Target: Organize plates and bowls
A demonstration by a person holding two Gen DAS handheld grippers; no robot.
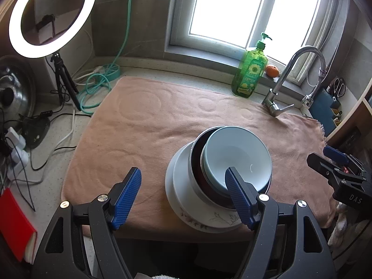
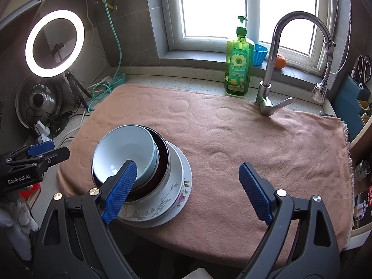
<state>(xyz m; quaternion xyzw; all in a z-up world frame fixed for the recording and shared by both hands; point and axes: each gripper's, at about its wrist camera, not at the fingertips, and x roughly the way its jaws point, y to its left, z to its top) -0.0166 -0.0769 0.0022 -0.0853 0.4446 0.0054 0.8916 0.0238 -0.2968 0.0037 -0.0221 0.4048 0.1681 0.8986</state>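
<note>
From my left wrist view, the left claw (image 1: 183,187) hangs wide open and empty near the stack: pale blue bowl (image 1: 237,153) nested in a dark steel bowl (image 1: 197,160) on floral plates (image 1: 186,200), all on the pink towel (image 1: 144,121). From the right wrist view, the right claw (image 2: 188,176) gapes empty too, beside that stack. I'd judge the stack finished; I'd pull both away slowly, avoiding the bowl rim.

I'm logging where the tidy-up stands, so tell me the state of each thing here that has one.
Left tongs: open, empty.
Right tongs: open, empty.
Pale blue bowl: upright, nested on top of the stack.
Dark bowl: nested under it.
Floral plates: stacked on the towel.
Ring light: on.
Faucet: off.
</note>
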